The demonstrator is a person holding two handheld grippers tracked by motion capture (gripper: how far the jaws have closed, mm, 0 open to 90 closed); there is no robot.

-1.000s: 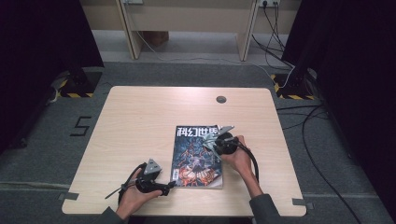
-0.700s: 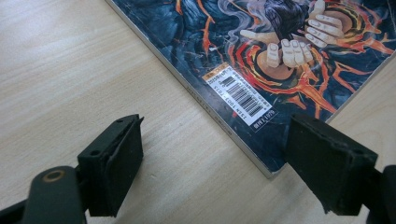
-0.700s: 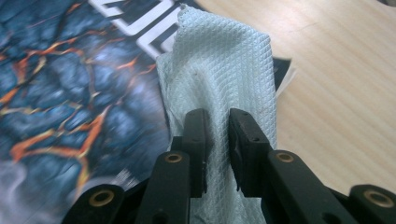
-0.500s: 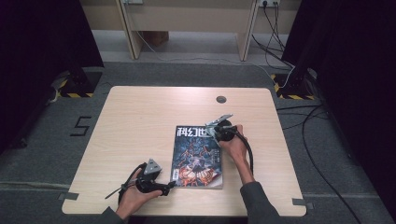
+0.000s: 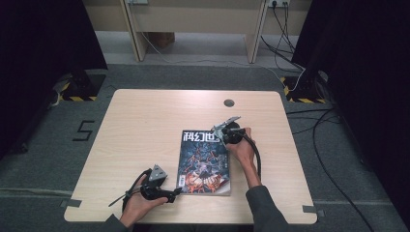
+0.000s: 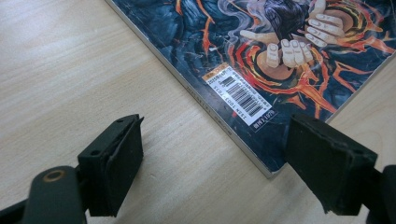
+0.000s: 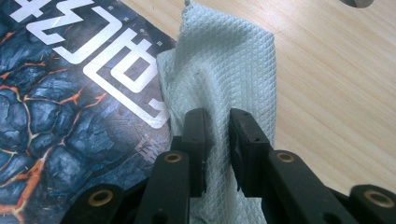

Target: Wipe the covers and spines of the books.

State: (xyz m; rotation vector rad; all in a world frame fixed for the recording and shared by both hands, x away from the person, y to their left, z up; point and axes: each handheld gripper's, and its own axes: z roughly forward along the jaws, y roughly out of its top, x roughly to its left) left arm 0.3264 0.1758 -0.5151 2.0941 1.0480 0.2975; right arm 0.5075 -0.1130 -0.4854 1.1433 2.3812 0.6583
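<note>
A magazine with a dark, fiery cover lies flat on the wooden table. My right gripper is at the magazine's far right corner, shut on a pale blue-white textured cloth that drapes over the cover's white title characters and onto the wood. My right gripper pinches a fold of that cloth between its black pads. My left gripper rests low at the magazine's near left corner. In the left gripper view my left gripper is open, its jaws either side of the magazine corner with the barcode label.
A round cable hole sits near the table's far edge. Dark curtains flank both sides, with a desk frame and cables on the floor behind. Bare wood stretches over the table's left and far parts.
My right gripper has slid with the cloth toward the far right corner of the magazine. The left gripper has stayed put.
</note>
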